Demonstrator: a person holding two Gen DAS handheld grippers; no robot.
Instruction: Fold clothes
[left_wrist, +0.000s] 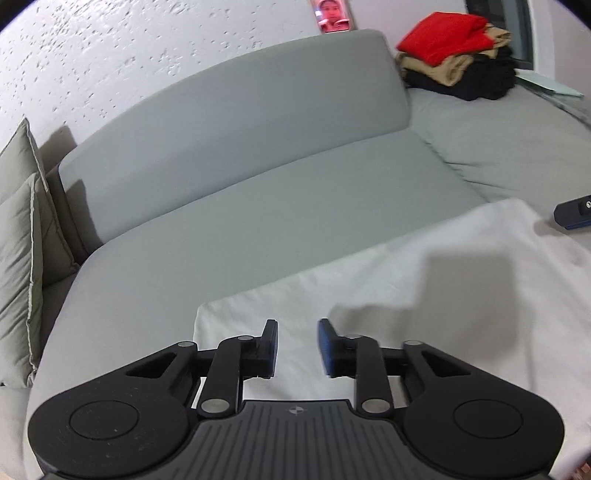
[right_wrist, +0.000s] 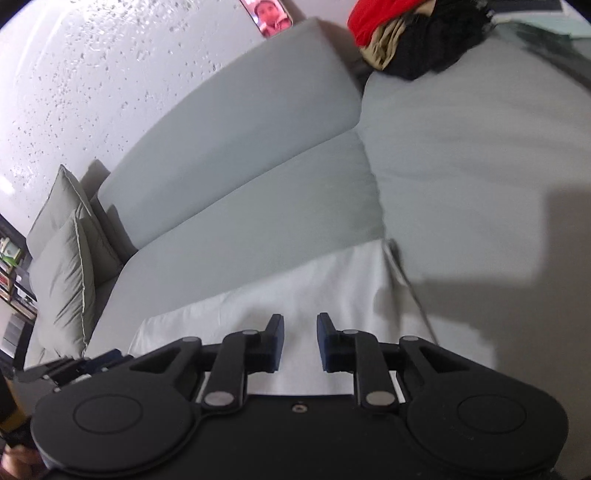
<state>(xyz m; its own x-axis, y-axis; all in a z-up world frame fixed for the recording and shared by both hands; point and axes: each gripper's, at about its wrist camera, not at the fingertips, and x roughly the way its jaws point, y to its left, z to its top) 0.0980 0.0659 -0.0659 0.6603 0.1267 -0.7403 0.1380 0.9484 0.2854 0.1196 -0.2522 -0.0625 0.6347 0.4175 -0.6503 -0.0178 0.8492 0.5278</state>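
My left gripper (left_wrist: 297, 347) hangs released, jaws apart with nothing between them, over the near-left part of a white garment (left_wrist: 424, 280) spread flat on the grey sofa (left_wrist: 240, 229). My right gripper (right_wrist: 300, 341) is released too, above the same white cloth near its right edge, where a thin seam or strap runs down. A pile of folded clothes (left_wrist: 458, 55), red on tan on black, sits well apart at the sofa's far corner. To fold well, I judge I should lower both grippers to matching corners of the near edge, pinch only the top layer, then lift together so the cloth stays taut and unwrinkled.
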